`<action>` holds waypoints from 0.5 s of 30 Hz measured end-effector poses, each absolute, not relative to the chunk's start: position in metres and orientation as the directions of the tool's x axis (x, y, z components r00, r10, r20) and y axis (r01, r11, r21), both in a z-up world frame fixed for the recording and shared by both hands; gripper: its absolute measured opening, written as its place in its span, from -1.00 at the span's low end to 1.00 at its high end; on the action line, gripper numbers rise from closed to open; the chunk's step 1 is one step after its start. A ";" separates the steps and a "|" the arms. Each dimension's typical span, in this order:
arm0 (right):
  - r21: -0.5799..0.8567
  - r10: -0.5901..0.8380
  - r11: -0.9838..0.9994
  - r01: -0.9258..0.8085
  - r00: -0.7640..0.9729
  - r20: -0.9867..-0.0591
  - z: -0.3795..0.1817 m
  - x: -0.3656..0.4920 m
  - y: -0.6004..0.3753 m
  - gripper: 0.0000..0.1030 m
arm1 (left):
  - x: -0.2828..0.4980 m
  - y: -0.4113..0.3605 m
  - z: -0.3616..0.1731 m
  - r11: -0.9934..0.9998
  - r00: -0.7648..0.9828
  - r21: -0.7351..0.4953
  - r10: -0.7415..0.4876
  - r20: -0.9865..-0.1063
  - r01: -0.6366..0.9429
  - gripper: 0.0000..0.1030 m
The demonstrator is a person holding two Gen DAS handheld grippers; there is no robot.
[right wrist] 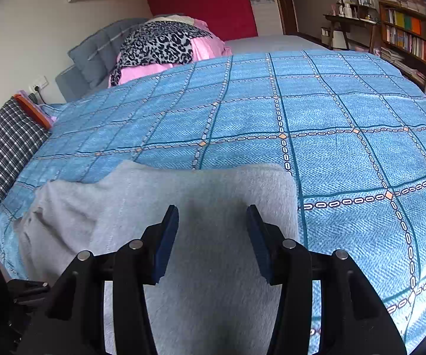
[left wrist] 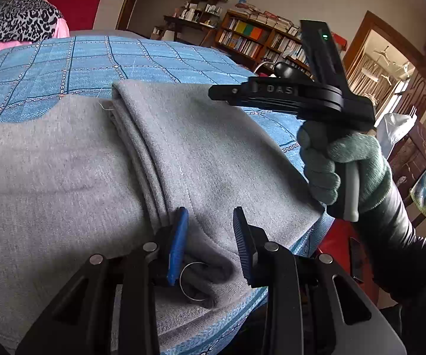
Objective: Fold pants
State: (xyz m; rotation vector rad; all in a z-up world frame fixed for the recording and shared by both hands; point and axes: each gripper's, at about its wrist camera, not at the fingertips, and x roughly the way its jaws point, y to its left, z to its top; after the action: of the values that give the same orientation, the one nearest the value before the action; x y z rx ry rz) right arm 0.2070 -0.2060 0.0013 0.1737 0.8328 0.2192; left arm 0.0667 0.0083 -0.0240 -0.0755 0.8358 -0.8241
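Grey sweatpants [left wrist: 73, 171] lie folded on the blue checked bedspread [left wrist: 64, 59]; a doubled leg layer [left wrist: 189, 148] lies on top, its fold edge running toward me. My left gripper [left wrist: 210, 222] is open just above the near edge of that layer, where a dark drawstring with a metal ring [left wrist: 193, 281] lies between its fingers. The right gripper body [left wrist: 295, 94] shows in the left wrist view, held in a green gloved hand above the pants' right side. In the right wrist view my right gripper [right wrist: 213, 219] is open and empty over the pants [right wrist: 159, 201].
The bedspread [right wrist: 331, 118] covers the bed beyond the pants. A leopard-print and pink pile [right wrist: 165, 50] lies at the headboard. A plaid cushion [right wrist: 2, 148] sits at the left edge. Bookshelves [left wrist: 260, 41] stand past the bed's far side.
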 end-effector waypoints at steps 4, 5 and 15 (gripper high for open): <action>0.207 0.213 0.975 -0.078 0.573 -0.792 -0.027 0.235 -0.205 -0.05 | 0.070 0.013 -0.027 0.683 0.380 -0.379 -0.690 -0.616 0.625 -0.38; 0.205 0.213 0.976 -0.077 0.556 -0.803 -0.036 0.238 -0.205 -0.04 | 0.070 0.014 -0.028 0.679 0.378 -0.385 -0.695 -0.612 0.626 -0.38; 0.131 0.195 0.980 -0.148 0.621 -0.759 -0.009 0.223 -0.174 -0.03 | 0.063 0.025 -0.027 0.652 0.370 -0.429 -0.731 -0.573 0.625 -0.28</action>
State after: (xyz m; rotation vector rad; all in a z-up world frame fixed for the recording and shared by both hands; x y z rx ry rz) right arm 0.2228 -0.1741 -0.0092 0.0573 0.8786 0.1977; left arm 0.0628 0.0246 -0.0270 -0.1481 0.8130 -0.8737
